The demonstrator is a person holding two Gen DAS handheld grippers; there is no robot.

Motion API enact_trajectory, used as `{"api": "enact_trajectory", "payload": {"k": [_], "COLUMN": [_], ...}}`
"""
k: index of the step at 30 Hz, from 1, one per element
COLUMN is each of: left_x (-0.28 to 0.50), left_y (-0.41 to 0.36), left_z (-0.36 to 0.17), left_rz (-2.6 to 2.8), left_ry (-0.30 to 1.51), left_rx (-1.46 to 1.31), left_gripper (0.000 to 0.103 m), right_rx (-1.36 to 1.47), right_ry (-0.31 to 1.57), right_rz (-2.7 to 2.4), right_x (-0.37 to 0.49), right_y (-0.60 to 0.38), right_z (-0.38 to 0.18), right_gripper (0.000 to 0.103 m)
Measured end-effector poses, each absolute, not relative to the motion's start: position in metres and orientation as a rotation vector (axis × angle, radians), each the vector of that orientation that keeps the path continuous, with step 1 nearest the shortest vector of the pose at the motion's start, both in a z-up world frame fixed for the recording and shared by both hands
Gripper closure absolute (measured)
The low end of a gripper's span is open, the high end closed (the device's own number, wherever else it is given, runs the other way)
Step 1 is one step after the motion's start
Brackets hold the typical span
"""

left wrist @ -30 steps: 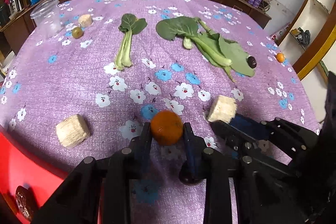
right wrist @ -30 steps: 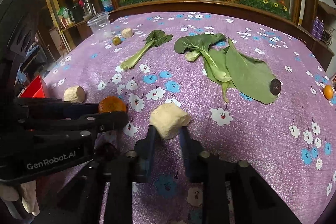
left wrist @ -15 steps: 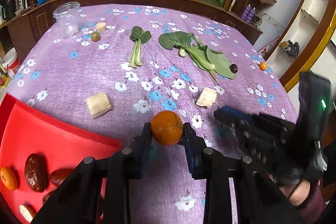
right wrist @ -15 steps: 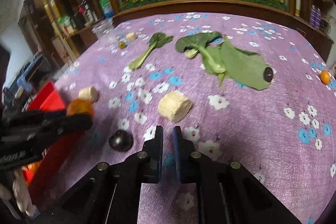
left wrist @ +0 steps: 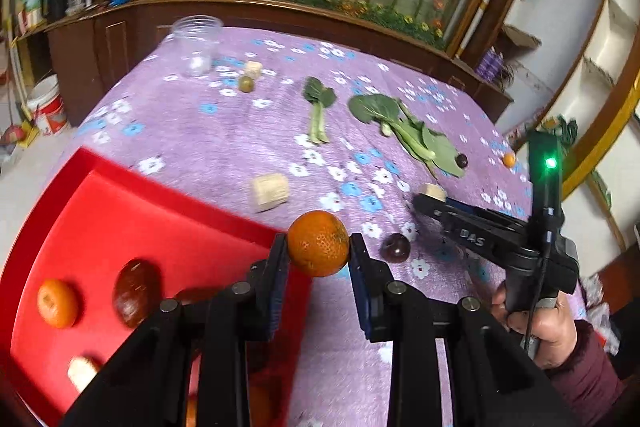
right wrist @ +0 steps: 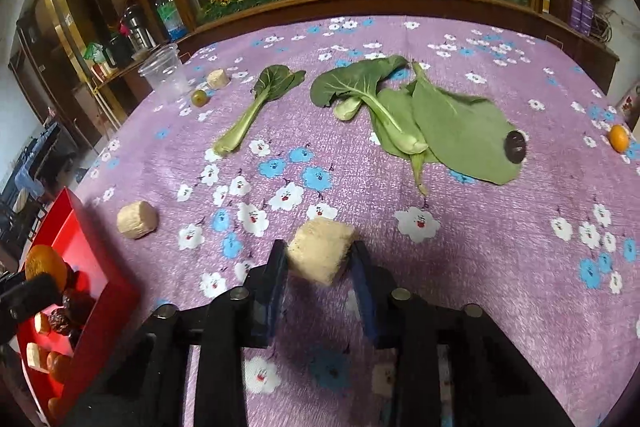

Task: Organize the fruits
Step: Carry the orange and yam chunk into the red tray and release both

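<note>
I've got the left gripper (left wrist: 319, 247) clamped on an orange (left wrist: 318, 242), held in the air over the near edge of the red tray (left wrist: 132, 211). The tray already holds another orange (left wrist: 57, 303), a dark brown fruit (left wrist: 134, 291) and a pale chunk (left wrist: 82, 373).

My right gripper (right wrist: 320, 259) has a beige block (right wrist: 321, 255) between its fingers. The jaws have just been opening; the pads sit right at the block's sides, and I can't tell whether they press on it.

On the purple flowered cloth (right wrist: 500, 251) I see a dark plum (left wrist: 395, 247) just beside the left gripper, a second beige block (right wrist: 137, 219) near the tray, and greens (right wrist: 404, 115) further back. A small orange fruit (right wrist: 619, 138) is at the far right edge.
</note>
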State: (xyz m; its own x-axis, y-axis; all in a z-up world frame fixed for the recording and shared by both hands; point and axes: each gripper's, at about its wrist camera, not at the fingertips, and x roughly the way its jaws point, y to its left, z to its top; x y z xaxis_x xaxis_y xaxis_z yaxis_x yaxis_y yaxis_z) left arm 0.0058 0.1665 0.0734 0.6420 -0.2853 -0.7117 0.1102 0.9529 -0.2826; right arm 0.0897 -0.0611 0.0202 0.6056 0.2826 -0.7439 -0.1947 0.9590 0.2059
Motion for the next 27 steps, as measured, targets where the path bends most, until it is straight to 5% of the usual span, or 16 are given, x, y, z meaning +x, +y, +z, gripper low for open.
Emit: {"api": "enact_trajectory", "payload": {"k": [13, 27], "left_x": [-0.072, -0.079], "left_y": [0.273, 0.313], "left_z": [0.068, 0.057], "left_rz": [0.016, 0.121], "left_ry": [0.766, 0.757], "left_rx": [-0.394, -0.384], "left_gripper": [0.075, 0.074], "right_rx": [0.02, -0.069], "right_ry": [0.821, 0.893], "right_rz": [0.51, 0.773], "right_x": [0.015, -0.044], "right_y": [0.021, 0.132], "right_z": [0.067, 0.049], "right_gripper": [0.07, 0.069]}}
